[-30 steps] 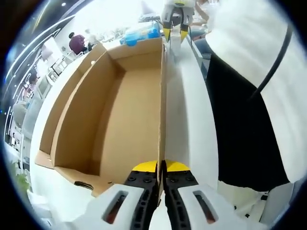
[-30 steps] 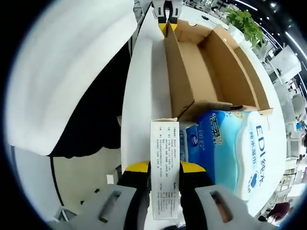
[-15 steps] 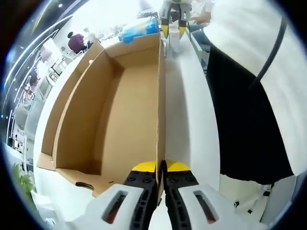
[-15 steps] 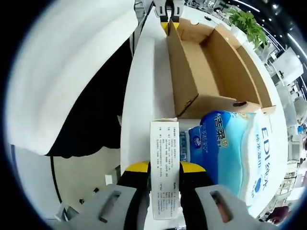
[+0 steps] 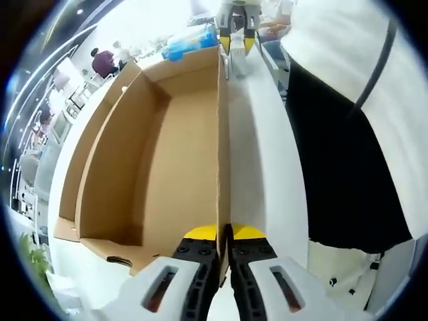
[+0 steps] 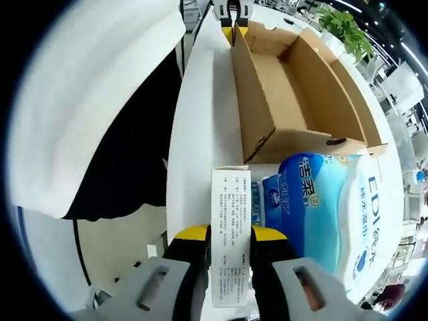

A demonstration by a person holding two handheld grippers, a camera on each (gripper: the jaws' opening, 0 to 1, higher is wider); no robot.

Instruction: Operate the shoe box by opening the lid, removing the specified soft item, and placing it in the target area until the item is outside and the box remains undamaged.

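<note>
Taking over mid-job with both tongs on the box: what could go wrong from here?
1. The left tongs pinch the thin cardboard wall; pulling sideways could crease or tear it.
2. The right tongs grip a white printed flap beside the blue tissue pack; a hard tug may rip it.

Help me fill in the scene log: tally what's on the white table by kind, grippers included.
Cardboard boxes: 1, open shoe box
Tissue packs: 1, blue-and-white pack
White printed labels: 1, label strip between the right gripper jaws
Grippers: 2, with the left gripper shut on the box wall
Total: 5
</note>
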